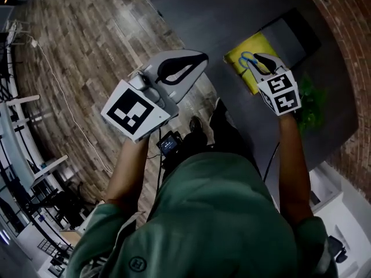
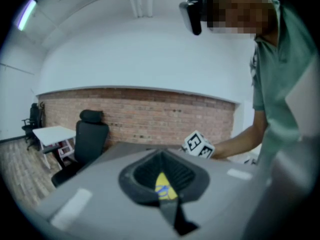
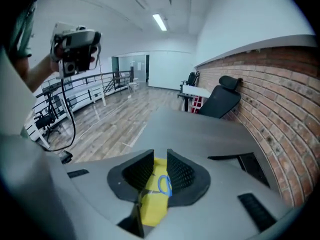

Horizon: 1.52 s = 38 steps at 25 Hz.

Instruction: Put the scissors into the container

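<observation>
Scissors judged already laid in yellow container on counter, seen beyond released, empty jaws of right gripper. Left gripper jaws clenched, empty. Little judged left.

At one o'clock my right gripper hides part of the flat yellow container. The blades of the blue-handled scissors are hidden.

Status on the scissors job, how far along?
Done: the scissors look to be lying in the yellow container. In hand: nothing; the right tool hangs above them, jaws apart, gripping nothing. Remaining: probably only moving clear.
</observation>
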Each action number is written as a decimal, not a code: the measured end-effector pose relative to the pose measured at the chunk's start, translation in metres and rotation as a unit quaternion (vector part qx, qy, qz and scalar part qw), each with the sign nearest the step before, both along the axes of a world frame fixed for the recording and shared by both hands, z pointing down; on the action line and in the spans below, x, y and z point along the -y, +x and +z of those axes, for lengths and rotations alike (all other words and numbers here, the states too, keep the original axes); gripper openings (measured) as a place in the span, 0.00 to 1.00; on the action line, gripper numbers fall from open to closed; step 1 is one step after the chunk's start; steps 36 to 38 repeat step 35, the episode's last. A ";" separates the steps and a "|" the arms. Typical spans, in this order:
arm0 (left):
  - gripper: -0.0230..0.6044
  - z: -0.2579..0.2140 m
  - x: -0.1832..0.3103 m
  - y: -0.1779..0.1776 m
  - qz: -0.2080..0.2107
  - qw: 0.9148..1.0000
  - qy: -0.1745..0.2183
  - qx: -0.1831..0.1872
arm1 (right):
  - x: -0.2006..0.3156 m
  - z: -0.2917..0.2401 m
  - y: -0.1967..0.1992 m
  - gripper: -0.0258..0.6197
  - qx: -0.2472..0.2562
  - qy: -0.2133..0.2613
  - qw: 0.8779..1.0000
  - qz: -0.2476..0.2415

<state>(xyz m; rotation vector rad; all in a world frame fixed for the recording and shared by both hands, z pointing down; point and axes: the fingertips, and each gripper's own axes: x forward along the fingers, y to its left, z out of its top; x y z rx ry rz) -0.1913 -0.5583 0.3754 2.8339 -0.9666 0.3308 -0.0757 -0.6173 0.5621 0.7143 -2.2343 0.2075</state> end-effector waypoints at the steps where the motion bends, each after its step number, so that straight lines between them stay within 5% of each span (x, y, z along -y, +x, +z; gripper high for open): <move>1: 0.04 -0.003 -0.004 -0.001 -0.001 1.000 0.005 0.001 | -0.002 -0.014 -0.002 0.13 0.017 0.008 1.000 0.003; 9: 0.04 -0.026 -0.033 -0.006 -0.006 0.999 0.038 0.010 | -0.030 -0.131 -0.019 0.05 0.160 0.054 0.986 -0.007; 18: 0.04 -0.047 -0.067 -0.027 -0.015 0.998 0.067 0.015 | -0.085 -0.247 -0.051 0.05 0.249 0.120 0.960 -0.046; 38: 0.04 -0.057 -0.132 -0.075 -0.050 0.995 0.082 0.008 | -0.172 -0.304 -0.080 0.05 0.239 0.167 0.951 -0.099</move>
